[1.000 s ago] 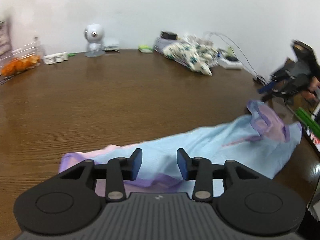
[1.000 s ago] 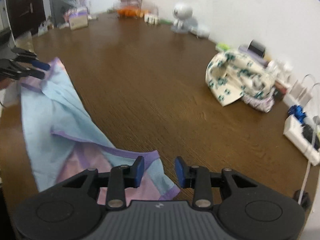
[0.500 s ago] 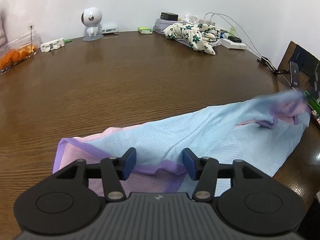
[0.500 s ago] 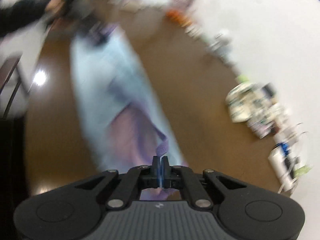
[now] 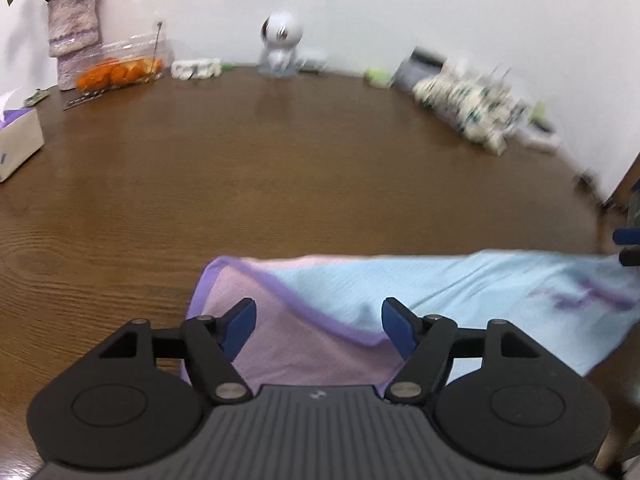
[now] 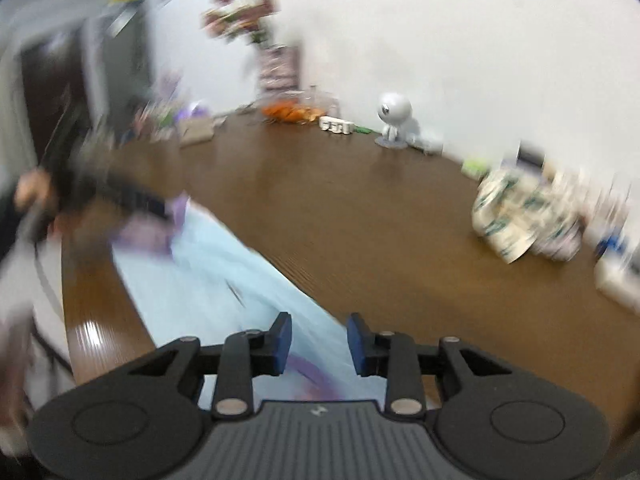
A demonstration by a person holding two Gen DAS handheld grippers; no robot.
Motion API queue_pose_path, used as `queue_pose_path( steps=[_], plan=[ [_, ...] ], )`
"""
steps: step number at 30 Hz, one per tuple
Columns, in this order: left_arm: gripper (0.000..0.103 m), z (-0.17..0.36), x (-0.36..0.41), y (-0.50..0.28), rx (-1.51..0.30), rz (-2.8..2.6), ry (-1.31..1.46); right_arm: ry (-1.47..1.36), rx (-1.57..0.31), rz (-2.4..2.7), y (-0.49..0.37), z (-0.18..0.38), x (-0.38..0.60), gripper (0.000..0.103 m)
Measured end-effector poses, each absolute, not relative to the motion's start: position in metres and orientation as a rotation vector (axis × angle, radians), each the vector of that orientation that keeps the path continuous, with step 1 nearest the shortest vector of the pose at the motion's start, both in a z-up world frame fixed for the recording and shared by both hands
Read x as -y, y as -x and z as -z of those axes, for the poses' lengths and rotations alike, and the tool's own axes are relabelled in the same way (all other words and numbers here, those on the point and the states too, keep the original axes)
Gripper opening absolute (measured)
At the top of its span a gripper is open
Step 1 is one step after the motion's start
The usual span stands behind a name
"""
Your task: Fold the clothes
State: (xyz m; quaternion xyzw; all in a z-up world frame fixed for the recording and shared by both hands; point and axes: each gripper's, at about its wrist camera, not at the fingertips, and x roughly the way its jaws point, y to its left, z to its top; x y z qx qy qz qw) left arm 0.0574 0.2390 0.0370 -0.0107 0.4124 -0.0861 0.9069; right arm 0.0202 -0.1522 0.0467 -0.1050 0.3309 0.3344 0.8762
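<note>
A light blue garment (image 5: pixel 460 288) with a pink panel and purple trim lies stretched along the near side of the brown table (image 5: pixel 280 160). My left gripper (image 5: pixel 318 324) hovers open over its pink end, and nothing sits between the blue pads. In the blurred right wrist view the same garment (image 6: pixel 240 272) runs from lower middle to upper left. There my right gripper (image 6: pixel 320 336) stands open above the garment's other end. The left gripper (image 6: pixel 152 204), held by a hand (image 6: pixel 28 192), shows as a dark smear at the far purple end.
A heap of floral cloth (image 5: pixel 468 108) lies at the back right by the wall, also seen as floral cloth (image 6: pixel 520 216). Along the back stand a white round camera (image 5: pixel 280 40), a clear box of oranges (image 5: pixel 120 68) and a vase (image 5: pixel 72 28). A tissue box (image 5: pixel 16 140) sits at left.
My right gripper, shut on the purple hem half a second ago, is now open and lower over the garment. My left gripper has opened wider and swung left along the cloth.
</note>
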Motion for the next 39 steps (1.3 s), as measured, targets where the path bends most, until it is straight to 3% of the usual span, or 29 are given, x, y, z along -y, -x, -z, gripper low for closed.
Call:
queue_pose_path(
  steps=[4, 7, 8, 9, 11, 13, 19, 20, 21, 27, 29, 32, 36, 39],
  plan=[
    [0.067, -0.031, -0.242, -0.070, -0.883, 0.167, 0.014, 0.160, -0.723, -0.611, -0.029, -0.020, 0.107, 0.022],
    [0.057, -0.031, -0.244, -0.079, -0.892, 0.184, 0.021, 0.170, -0.724, -0.570, -0.017, -0.004, 0.103, 0.022],
    [0.046, -0.031, -0.244, -0.082, -0.889, 0.171, 0.019, 0.146, -0.719, -0.566, -0.013, -0.002, 0.106, 0.022],
    [0.028, -0.031, -0.245, -0.085, -0.887, 0.154, 0.020, 0.125, -0.717, -0.566, -0.010, 0.001, 0.108, 0.023],
    [0.008, -0.031, -0.245, -0.090, -0.890, 0.126, 0.036, 0.117, -0.714, -0.560, -0.003, 0.007, 0.109, 0.021],
    [0.004, -0.031, -0.243, -0.092, -0.877, 0.111, 0.060, 0.150, -0.695, -0.542, 0.006, 0.010, 0.108, 0.017],
    [0.003, -0.026, -0.249, -0.098, -0.856, 0.057, 0.102, 0.185, -0.661, -0.575, 0.010, -0.005, 0.106, 0.017],
    [0.003, -0.026, -0.249, -0.098, -0.855, 0.054, 0.108, 0.189, -0.660, -0.576, 0.009, -0.005, 0.106, 0.014],
    [0.003, -0.026, -0.250, -0.098, -0.853, 0.051, 0.112, 0.191, -0.662, -0.578, 0.008, -0.005, 0.106, 0.000],
    [0.003, -0.027, -0.248, -0.097, -0.852, 0.043, 0.091, 0.261, -0.544, -0.680, 0.036, -0.023, 0.121, 0.001],
    [0.003, -0.027, -0.248, -0.097, -0.852, 0.044, 0.084, 0.314, -0.581, -0.686, 0.041, -0.015, 0.122, 0.001],
    [0.004, -0.027, -0.249, -0.097, -0.853, 0.042, 0.090, 0.380, -0.621, -0.662, 0.043, 0.000, 0.117, 0.003],
    [0.009, -0.032, -0.252, -0.088, -0.843, 0.020, 0.094, 0.283, -0.599, -0.722, 0.045, -0.021, 0.126, 0.023],
    [0.009, -0.041, -0.250, -0.077, -0.802, 0.028, 0.100, 0.136, -0.582, -0.705, 0.033, -0.028, 0.134, 0.024]
  ],
)
